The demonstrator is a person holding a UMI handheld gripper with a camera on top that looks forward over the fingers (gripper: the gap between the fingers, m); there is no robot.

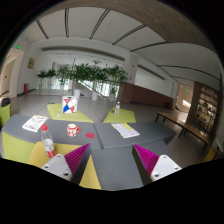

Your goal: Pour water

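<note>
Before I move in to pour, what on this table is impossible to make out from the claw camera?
Gripper view only:
- Bottle, beside the left finger: water level and cap state too small to tell.
- Red-and-white cup: interior hidden by its own wall.
- Papers and: print too small to read.
- Carton: label blurred.
- Claw: open, nothing between the fingers.

hand-held gripper (112, 166) | two white fingers | magenta triangular pads (77, 157)
</note>
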